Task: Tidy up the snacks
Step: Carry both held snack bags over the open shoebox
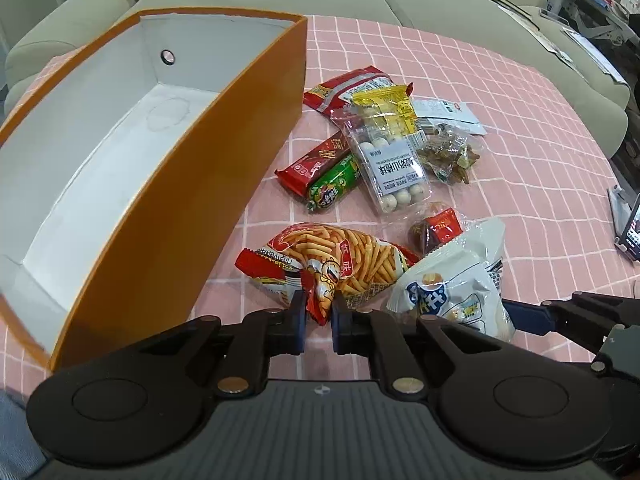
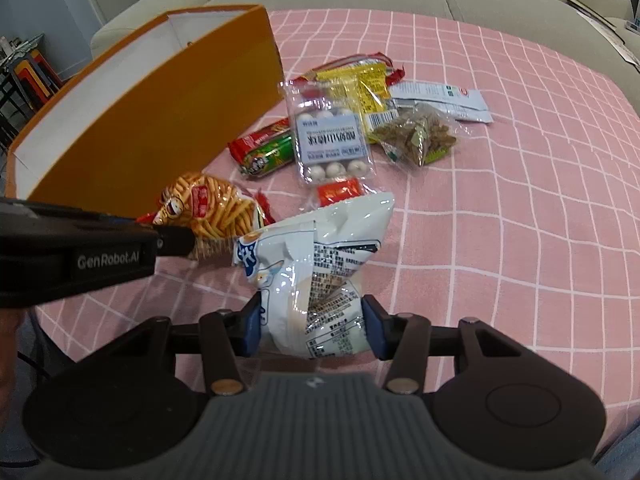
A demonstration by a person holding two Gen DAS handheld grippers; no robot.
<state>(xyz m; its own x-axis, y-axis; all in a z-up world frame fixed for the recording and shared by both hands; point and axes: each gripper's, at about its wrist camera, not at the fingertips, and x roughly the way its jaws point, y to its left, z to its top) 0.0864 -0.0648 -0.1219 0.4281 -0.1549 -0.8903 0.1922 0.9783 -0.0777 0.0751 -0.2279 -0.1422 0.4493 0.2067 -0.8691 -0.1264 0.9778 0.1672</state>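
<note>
The crimped near edge of the fries bag (image 1: 340,256) is pinched between the nearly closed fingers of the left gripper (image 1: 319,316), while the white chip bag (image 2: 316,276) is clamped across its middle by the right gripper (image 2: 314,326). Both bags lie on the pink checked cloth (image 2: 500,200), with the empty orange box (image 1: 168,184) standing at ten o'clock of them in the left wrist view. Only a thin fold of foil is held on the left, so the fries bag could be pulled free when lifted. The air-filled white bag could be squeezed out of the grip or its contents crushed. The box wall could be knocked if the bags are carried over too low.
</note>
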